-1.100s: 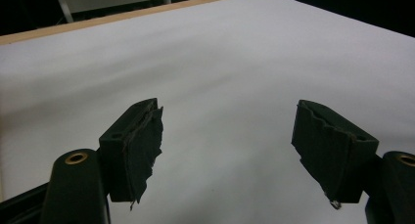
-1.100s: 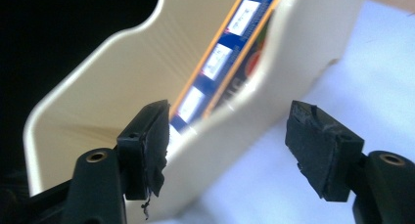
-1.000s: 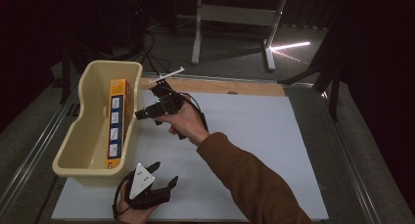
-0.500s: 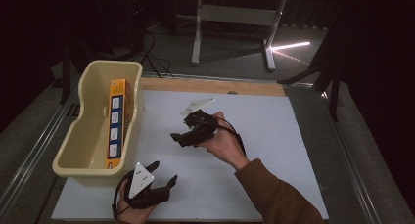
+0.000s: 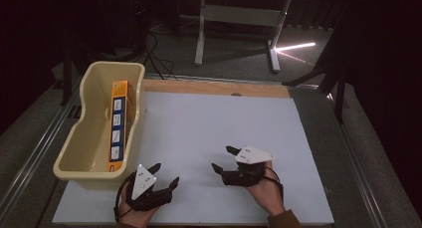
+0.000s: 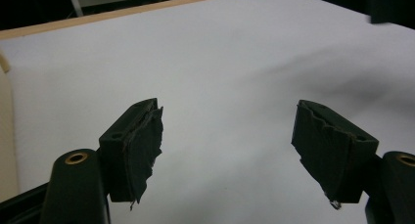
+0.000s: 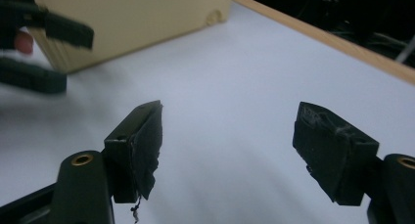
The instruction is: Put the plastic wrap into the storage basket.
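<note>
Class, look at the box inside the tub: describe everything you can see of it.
The box is long, narrow and orange, seemingly cardboard, with a row of small white panels along its upper face and a blue patch at the far end. It lies lengthwise in the cream plastic tub, against the tub's right wall. Neither hand-held gripper touches it.

The table's white sheet (image 5: pixel 219 133) looks matt and smooth, with a bare wood strip (image 5: pixel 214 87) along the far edge. The cream tub (image 5: pixel 79 138) is plastic with a slight sheen – the box (image 5: pixel 118 123) inside looks like printed cardboard. Both grippers' jaw pads are matt black, ragged and frayed at the edges.
</note>
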`<state>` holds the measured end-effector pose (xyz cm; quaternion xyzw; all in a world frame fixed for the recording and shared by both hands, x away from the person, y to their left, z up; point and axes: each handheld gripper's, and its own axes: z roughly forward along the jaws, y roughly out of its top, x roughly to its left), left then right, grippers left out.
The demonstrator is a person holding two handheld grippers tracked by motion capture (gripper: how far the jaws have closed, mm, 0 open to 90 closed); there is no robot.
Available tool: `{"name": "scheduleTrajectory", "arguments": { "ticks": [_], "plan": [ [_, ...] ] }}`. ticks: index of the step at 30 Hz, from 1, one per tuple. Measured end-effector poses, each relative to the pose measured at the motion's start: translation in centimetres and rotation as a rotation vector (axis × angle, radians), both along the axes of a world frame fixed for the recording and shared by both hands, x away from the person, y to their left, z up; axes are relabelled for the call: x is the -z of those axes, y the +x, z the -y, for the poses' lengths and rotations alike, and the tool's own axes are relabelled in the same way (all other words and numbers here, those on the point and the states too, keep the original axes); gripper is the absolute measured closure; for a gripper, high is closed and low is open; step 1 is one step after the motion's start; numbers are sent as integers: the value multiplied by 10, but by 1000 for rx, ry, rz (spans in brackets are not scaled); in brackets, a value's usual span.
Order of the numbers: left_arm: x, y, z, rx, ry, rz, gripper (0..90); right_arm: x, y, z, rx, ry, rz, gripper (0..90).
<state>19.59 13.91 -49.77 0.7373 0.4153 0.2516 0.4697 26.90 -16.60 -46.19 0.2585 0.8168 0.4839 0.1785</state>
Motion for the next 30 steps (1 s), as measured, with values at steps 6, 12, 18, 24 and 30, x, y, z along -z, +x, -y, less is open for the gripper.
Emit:
{"name": "scheduleTrajectory", "arguments": {
  "ticks": [6, 12, 18, 24, 30],
  "plan": [
    [0, 1, -1, -9, 9, 8, 265, 16, -11, 43, 31, 50, -9, 240],
    [1, 1, 1, -20, 33, 11, 264, 26, -17, 70, 71, 63, -4, 232],
    [3, 3, 2, -36, 44, 7, 261, 31, -20, 91, 108, 24, 12, 189],
    [4, 5, 3, -35, 50, 0, 261, 32, -18, 101, 149, 39, 8, 184],
    [7, 8, 5, -23, 49, -25, 257, 34, -16, 104, 178, 29, -3, 199]
  ]
}}
